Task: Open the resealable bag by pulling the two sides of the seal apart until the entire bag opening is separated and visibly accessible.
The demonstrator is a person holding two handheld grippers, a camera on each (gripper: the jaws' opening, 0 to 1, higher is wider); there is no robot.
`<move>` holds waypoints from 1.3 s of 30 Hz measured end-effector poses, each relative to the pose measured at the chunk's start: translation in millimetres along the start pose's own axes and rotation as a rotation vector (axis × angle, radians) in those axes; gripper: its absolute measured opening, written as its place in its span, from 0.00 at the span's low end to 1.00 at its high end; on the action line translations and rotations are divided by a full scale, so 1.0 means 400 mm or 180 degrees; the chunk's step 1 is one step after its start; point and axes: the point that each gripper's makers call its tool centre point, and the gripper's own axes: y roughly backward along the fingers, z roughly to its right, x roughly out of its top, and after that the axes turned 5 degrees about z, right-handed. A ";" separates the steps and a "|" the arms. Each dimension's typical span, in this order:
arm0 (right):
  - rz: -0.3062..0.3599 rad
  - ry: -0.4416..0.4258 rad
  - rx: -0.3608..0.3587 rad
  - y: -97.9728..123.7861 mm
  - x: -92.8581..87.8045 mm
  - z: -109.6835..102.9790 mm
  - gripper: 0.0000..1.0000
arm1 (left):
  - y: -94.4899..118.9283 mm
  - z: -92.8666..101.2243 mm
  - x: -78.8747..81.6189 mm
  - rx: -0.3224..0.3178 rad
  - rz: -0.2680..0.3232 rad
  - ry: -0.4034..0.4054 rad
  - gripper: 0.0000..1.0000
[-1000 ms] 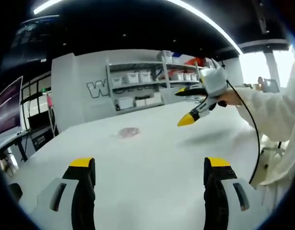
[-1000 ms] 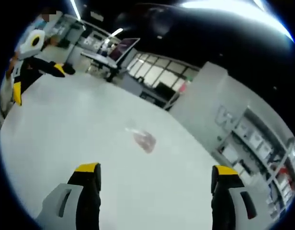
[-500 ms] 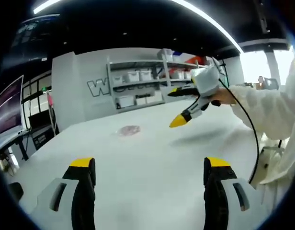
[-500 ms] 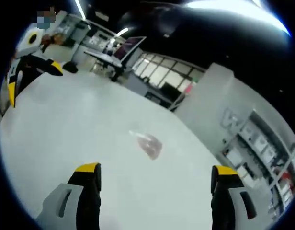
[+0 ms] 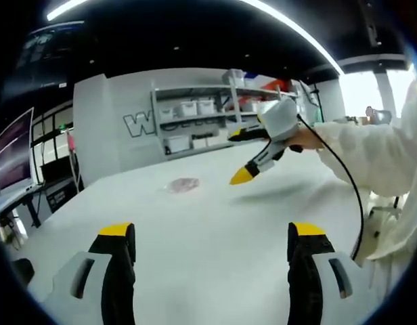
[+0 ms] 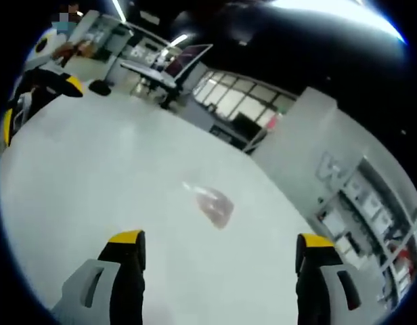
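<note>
A small clear resealable bag (image 5: 182,185) with pinkish contents lies flat on the white table (image 5: 215,230), far ahead of my left gripper (image 5: 212,233), which stands open and holds nothing. The right gripper (image 5: 241,154) comes in from the right above the table, its yellow-tipped jaws apart, held by a hand in a white sleeve. In the right gripper view the bag (image 6: 212,204) lies a short way ahead of my open right gripper (image 6: 218,242). The left gripper (image 6: 32,101) shows at the far left edge.
Shelves with white bins (image 5: 195,122) stand against the far wall behind the table. A monitor (image 5: 12,149) and desks are at the left. A cable (image 5: 354,196) hangs from the right gripper along the person's sleeve (image 5: 371,156).
The right gripper has moved left and forward, closer to the bag. In the right gripper view the bag sits a little larger and nearer. The left gripper has stayed in place.
</note>
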 end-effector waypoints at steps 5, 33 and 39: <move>-0.0030 0.0019 0.0043 -0.022 -0.001 -0.008 0.92 | 0.004 -0.004 -0.007 0.0018 -0.0025 0.0011 0.92; 0.0033 0.0070 0.0034 -0.141 0.021 -0.031 0.82 | 0.013 -0.003 0.001 0.0010 0.0001 0.0007 0.90; 0.0067 0.0089 0.0104 -0.162 0.038 -0.049 0.80 | 0.016 -0.004 -0.006 0.0010 -0.0029 0.0004 0.90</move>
